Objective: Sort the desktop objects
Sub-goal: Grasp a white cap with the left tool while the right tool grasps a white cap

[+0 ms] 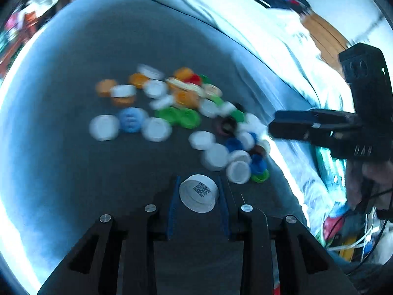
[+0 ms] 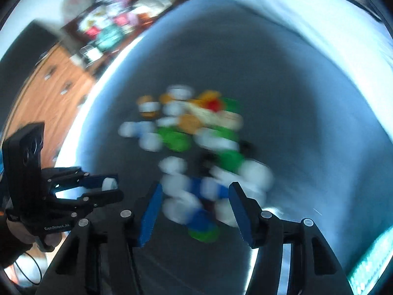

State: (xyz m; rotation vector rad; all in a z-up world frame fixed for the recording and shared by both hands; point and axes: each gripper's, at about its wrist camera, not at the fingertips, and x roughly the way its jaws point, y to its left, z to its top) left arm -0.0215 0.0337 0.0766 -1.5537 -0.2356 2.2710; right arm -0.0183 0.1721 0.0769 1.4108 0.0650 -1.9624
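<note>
Left wrist view: left gripper pinches a white cap with a QR code across its rim, both blue pads on its sides. The cap sits tilted between the fingers, printed face toward the camera. Right wrist view confirms it: a white cap shows at the tip of that gripper, off to the left of the right gripper.

Right gripper stands partly spread with nothing between the pads; it hangs over the near edge of the cap pile, blue and white caps showing in the gap below it. Whether the pads touch any cap I cannot tell because of blur.

The pile lies on the dark bench, ahead of the left gripper and slightly right, directly ahead of the right one.

Handling, my read: small plastic bottle caps, light, stiff, smooth-sided, so likely to squirt out of a loose pinch or skid if nudged. Best hold is across the diameter on the skirt, pads square to it. Overlapping ones want separating first.

Count: one cap held. In the pile, blur blocks an exact count: roughly a dozen white, about five orange, four or five green, three or four blue, one red, two dark.
</note>
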